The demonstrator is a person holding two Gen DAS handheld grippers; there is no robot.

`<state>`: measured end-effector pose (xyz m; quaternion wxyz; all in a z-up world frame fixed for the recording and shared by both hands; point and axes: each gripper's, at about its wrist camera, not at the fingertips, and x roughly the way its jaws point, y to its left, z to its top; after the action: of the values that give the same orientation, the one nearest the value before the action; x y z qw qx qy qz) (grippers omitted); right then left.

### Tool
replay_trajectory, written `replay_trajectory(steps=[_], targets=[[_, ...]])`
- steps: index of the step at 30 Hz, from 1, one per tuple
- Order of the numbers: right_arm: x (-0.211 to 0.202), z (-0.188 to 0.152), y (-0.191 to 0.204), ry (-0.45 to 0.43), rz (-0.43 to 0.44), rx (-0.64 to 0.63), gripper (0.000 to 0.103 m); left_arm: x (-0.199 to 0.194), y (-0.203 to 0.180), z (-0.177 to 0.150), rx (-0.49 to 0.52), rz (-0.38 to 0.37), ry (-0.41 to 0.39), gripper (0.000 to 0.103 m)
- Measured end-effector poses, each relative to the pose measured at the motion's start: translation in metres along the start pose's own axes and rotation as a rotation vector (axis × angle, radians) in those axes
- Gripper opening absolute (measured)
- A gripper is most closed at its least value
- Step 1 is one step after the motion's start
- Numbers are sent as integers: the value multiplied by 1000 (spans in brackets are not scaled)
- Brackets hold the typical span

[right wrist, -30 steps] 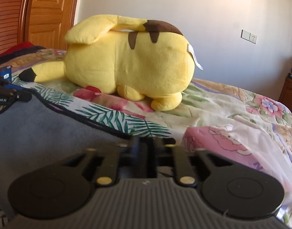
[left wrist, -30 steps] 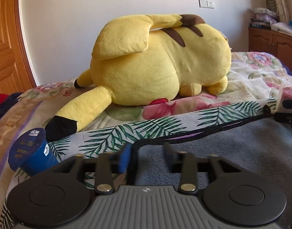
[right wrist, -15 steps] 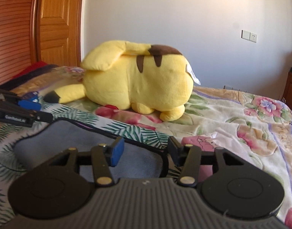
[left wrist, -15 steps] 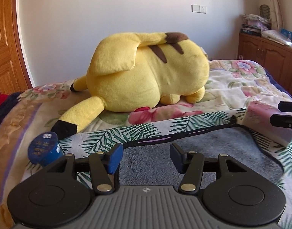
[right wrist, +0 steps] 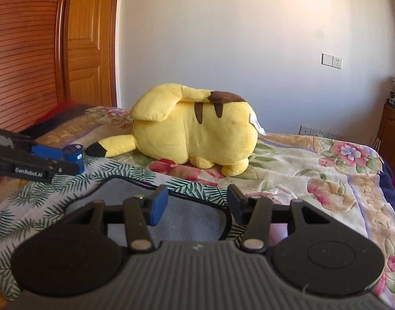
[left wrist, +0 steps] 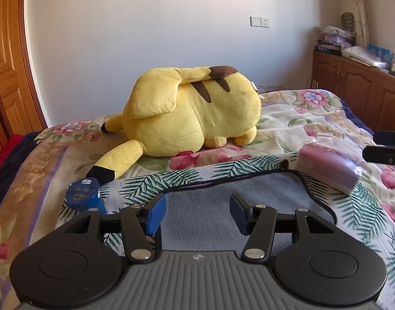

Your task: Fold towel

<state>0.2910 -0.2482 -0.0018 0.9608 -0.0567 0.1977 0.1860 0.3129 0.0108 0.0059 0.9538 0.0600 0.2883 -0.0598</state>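
Observation:
A grey towel with a dark edge (left wrist: 223, 206) lies folded flat on the palm-leaf cloth on the bed; it also shows in the right wrist view (right wrist: 135, 193). My left gripper (left wrist: 196, 213) is open and empty, raised above the towel's left part. My right gripper (right wrist: 196, 205) is open and empty, raised above the towel's right edge. The right gripper's fingers (left wrist: 383, 152) show at the right edge of the left wrist view. The left gripper's fingers (right wrist: 42, 162) show at the left of the right wrist view.
A big yellow plush toy (left wrist: 192, 121) lies on the floral bedspread behind the towel. A small blue tub (left wrist: 82, 196) stands left of the towel. A pink box (left wrist: 329, 168) lies to its right. Wooden door at left, cabinets (left wrist: 357, 87) at right.
Both grippers were shut on the towel's far edge a second ago. They have opened, let it go, and pulled up and back from the towel.

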Motion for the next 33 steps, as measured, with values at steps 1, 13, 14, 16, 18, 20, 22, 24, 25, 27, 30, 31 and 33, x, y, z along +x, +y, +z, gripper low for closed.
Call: replay_trajectory(steps=[1, 13, 14, 16, 18, 20, 22, 24, 25, 27, 30, 31, 33], targets=[[-5, 0, 1, -1, -1, 3, 52, -5, -1, -1, 3, -2, 1, 36], [-50, 5, 14, -28, -11, 20, 62, -67, -10, -4, 0, -19, -44, 56], [-54, 5, 15, -31, -13, 23, 65, -71, -10, -3, 4, -19, -49, 58], [-60, 5, 17, -36, -18, 30, 72, -80, -12, -2, 11, -14, -59, 65], [-66, 5, 19, -40, -28, 36, 81, -89, -13, 0, 12, -15, -72, 72], [-73, 6, 21, -49, -37, 33, 94, -97, -13, 1, 10, -21, -81, 78], [-79, 6, 23, -59, -41, 31, 102, -106, -13, 1, 8, -20, -95, 85], [-84, 7, 25, -60, -39, 33, 103, -113, -14, 0, 7, -24, -104, 87], [-86, 7, 26, -55, -36, 33, 103, -116, -15, 0, 7, -26, -102, 87], [-90, 8, 28, -50, -37, 34, 103, -122, -17, 0, 13, -30, -101, 87], [-97, 8, 32, -53, -40, 33, 103, -132, -20, -1, 22, -28, -109, 87], [-99, 8, 33, -54, -41, 33, 103, -135, -21, -1, 23, -28, -110, 87], [-105, 8, 35, -58, -43, 31, 103, -142, -23, -2, 22, -31, -109, 87]])
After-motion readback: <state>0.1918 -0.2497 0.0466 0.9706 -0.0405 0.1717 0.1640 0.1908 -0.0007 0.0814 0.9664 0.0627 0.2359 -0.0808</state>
